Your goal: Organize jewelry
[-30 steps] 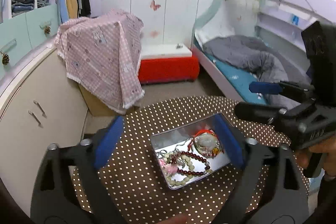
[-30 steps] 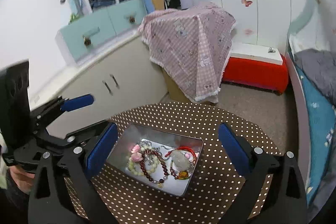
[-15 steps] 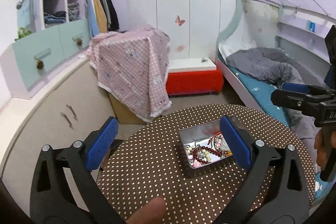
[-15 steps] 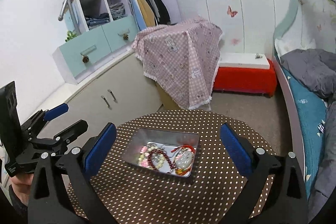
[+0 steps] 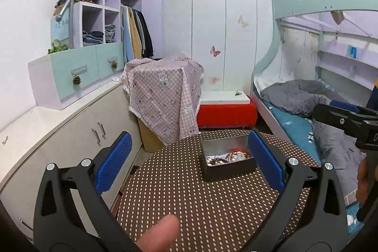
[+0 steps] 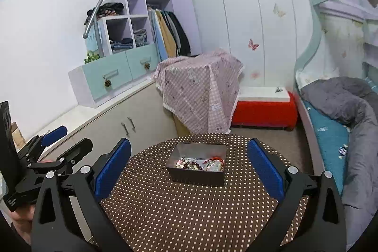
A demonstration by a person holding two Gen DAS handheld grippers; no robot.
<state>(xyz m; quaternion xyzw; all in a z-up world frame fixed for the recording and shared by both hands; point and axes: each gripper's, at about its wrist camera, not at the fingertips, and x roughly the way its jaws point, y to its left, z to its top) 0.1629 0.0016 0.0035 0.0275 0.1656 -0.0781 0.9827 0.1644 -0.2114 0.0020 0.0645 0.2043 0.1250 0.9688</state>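
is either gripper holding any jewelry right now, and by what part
Nothing is held. The left gripper and right gripper are both open, above the brown polka-dot table; the jewelry sits in the rectangular metal tin.

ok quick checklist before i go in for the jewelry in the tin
1. Left gripper open, nothing held: ok.
2. Right gripper open, nothing held: ok.
3. Tin flat on the table, top open: ok.
4. Jewelry inside the tin: ok, but the beads and the red cord piece lie bunched together, and whether they are tangled: cannot tell.
5. Somewhere to sort pieces into: not ok, only the bare dotted tabletop shows around the tin.
6. Path to the tin: ok, though a fingertip pokes into the bottom of the left view.
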